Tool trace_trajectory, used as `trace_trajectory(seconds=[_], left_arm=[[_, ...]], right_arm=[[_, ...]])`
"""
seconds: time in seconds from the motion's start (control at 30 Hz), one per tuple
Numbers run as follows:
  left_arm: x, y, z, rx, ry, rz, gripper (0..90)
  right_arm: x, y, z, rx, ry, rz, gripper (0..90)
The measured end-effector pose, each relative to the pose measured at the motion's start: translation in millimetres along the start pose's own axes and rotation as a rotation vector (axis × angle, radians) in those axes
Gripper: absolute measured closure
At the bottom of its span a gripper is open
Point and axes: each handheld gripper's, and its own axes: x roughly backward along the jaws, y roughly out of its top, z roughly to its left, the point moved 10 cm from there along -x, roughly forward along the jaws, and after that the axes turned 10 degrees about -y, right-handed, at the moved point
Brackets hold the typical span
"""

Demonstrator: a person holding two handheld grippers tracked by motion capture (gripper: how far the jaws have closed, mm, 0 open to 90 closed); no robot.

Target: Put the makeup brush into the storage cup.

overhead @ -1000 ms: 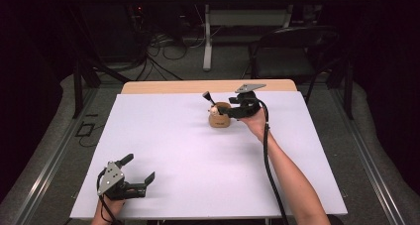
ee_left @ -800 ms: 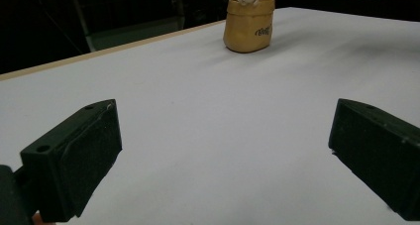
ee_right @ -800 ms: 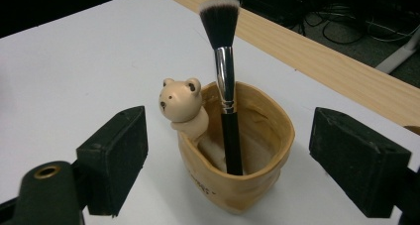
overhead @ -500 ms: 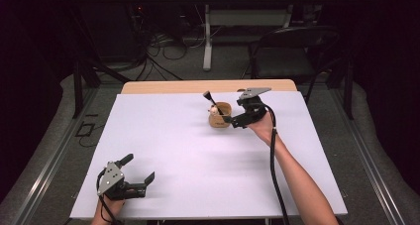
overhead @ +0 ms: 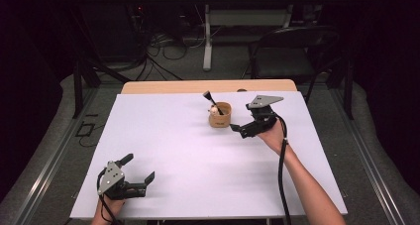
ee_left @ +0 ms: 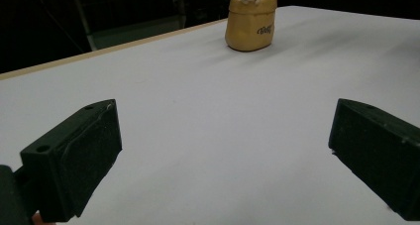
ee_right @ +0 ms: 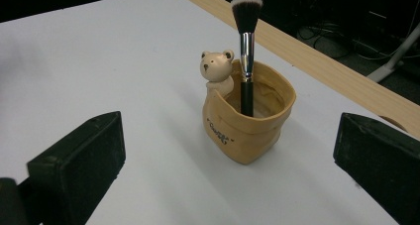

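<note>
In the high view, a tan sack-shaped holder (overhead: 220, 115) stands on the white table (overhead: 198, 155) toward its far edge, with a makeup brush (overhead: 211, 100) standing in it, bristles up and leaning left. The right gripper (overhead: 236, 128) hovers just to the holder's right, jaws pointing at it and spread apart with nothing between them, near the holder but apart from it. The left gripper (overhead: 138, 170) rests at the near left corner of the table, well apart from the holder, its jaws also spread wide and empty. In the left gripper view, both black jaws stand far apart over bare white tabletop (ee_left: 213, 136), and the holder (ee_left: 250, 21) sits far off at the top. In the right gripper view, the jaws flank the frame wide open; between them and a little ahead stands the holder (ee_right: 247, 128), a small bear figure (ee_right: 217, 69) on its rim, the brush (ee_right: 246, 51) upright inside with black handle, silver ferrule and white-tipped dark bristles.
</note>
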Motion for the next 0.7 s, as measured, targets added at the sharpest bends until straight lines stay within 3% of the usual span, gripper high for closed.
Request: trace_trajectory(seconds=[0.7], left_arm=[[2.2, -0.2, -0.7, 0.009, 0.003, -0.006, 0.0]], right_arm=[[41.0, -33.4, 19.2, 0.007, -0.048, -0.049, 0.0]])
